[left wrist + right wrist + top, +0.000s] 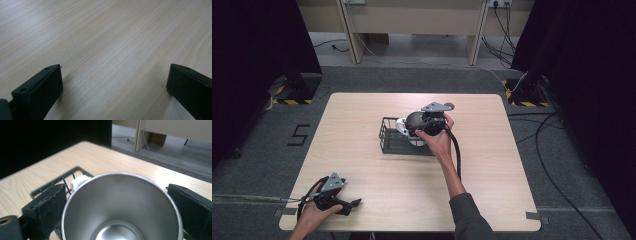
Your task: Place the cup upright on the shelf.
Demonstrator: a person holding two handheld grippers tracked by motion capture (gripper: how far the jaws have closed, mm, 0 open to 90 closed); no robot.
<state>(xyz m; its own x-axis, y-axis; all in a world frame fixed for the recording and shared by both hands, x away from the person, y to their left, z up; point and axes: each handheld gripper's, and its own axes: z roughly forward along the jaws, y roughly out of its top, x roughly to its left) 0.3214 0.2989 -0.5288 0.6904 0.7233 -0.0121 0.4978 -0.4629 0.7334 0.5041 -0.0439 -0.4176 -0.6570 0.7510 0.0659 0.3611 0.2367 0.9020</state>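
Observation:
A steel cup [120, 220] sits between the black jaws of my right gripper [116, 188], its open mouth facing the camera and both jaws against its sides. In the high view that gripper [422, 127] holds the cup [413, 119] over the right part of a black wire basket [384, 135] at the table's middle. A white object [80, 181] lies in the basket [62, 176] just behind the cup. My left gripper [353, 205] rests at the table's near left corner, and its jaws stand wide apart over bare wood [113, 82].
The light wooden table [492, 165] has open surface around the basket. Black curtains hang on both sides. Cables run over the grey floor at the right, and wooden furniture stands beyond the far edge.

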